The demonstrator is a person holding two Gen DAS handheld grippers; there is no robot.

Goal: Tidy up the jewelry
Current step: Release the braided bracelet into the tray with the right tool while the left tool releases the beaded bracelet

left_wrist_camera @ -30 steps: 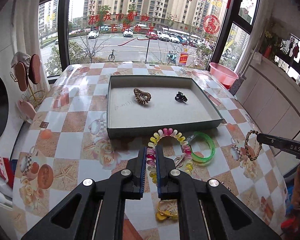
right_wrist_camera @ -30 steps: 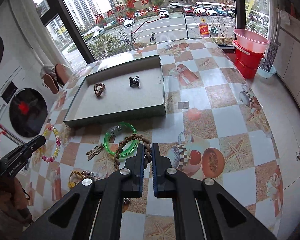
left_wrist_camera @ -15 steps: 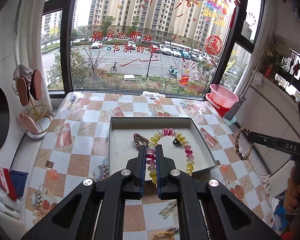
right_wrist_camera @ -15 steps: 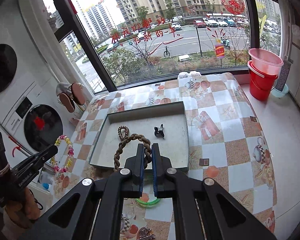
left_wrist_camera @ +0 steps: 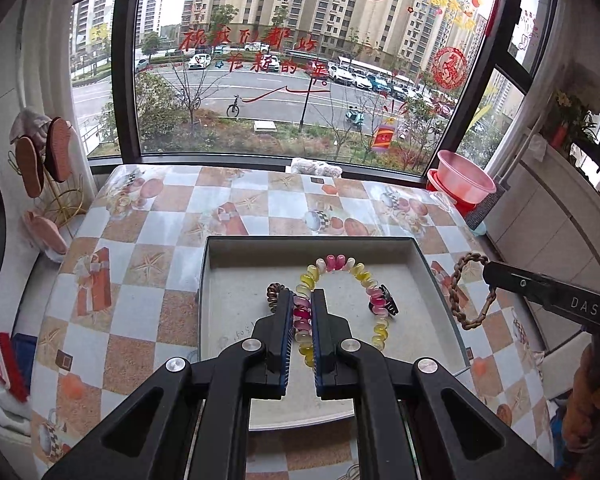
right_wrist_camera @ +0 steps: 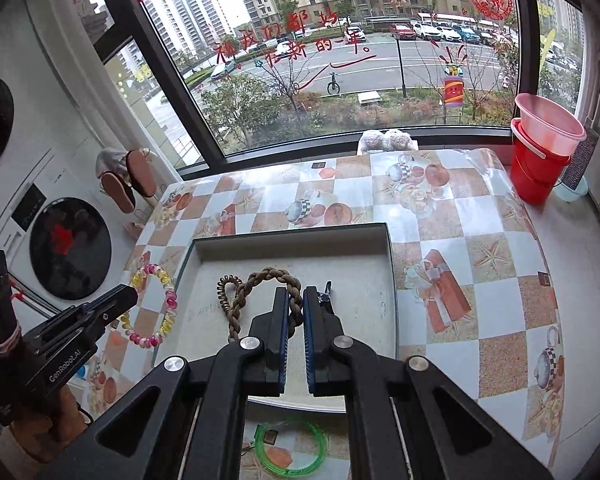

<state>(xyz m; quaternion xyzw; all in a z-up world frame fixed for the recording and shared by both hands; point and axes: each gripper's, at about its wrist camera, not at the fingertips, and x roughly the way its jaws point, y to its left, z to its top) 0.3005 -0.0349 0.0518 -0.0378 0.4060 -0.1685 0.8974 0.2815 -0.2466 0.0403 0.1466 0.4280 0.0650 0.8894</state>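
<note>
Left tongs (left_wrist_camera: 301, 312) narrow, clamped on the pink-and-yellow bead bracelet (left_wrist_camera: 342, 264), which hangs as a loop in the air over the grey tray (left_wrist_camera: 440, 280). Right tongs (right_wrist_camera: 296, 308) pinched tight on the braided brown bracelet (right_wrist_camera: 260, 280), also held above the tray. Both pieces are gripped at one side of the loop, so the rest dangles free and can probably drop flat on release. Already in the tray: brown coil hair tie (right_wrist_camera: 226, 286) and black claw clip (left_wrist_camera: 390, 300), both on the floor (near the middle). Green bangle (right_wrist_camera: 292, 446) lies on the desk (right_wrist_camera: 480, 220) in front of the tray, not yet sorted. Likely next: lower and release both pieces clear of the items lying there.
</note>
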